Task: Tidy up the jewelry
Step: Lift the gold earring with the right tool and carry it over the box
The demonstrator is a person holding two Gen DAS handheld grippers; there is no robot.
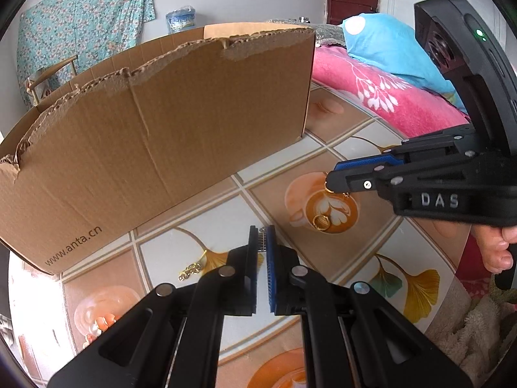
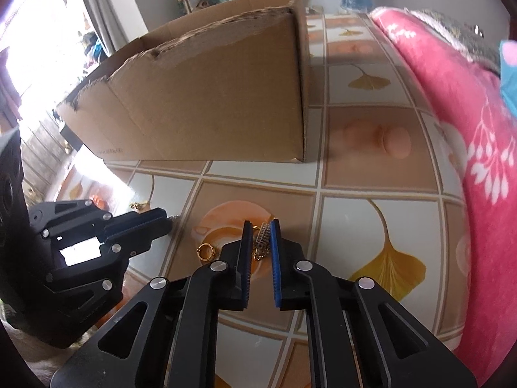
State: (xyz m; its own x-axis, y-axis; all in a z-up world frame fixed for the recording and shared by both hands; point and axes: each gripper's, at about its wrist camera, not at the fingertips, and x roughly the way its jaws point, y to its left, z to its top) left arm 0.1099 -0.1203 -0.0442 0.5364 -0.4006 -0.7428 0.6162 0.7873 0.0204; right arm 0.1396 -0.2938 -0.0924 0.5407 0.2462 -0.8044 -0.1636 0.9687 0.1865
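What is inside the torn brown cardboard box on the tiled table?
Only bare inner walls near the rim of the cardboard box show. Its tall front wall hides the floor and any contents in both views.

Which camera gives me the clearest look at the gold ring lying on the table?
The left wrist view: the gold ring lies unobstructed on the printed coffee cup, below the right tongs. In the right wrist view the ring is smaller, beside the tongs' left finger.
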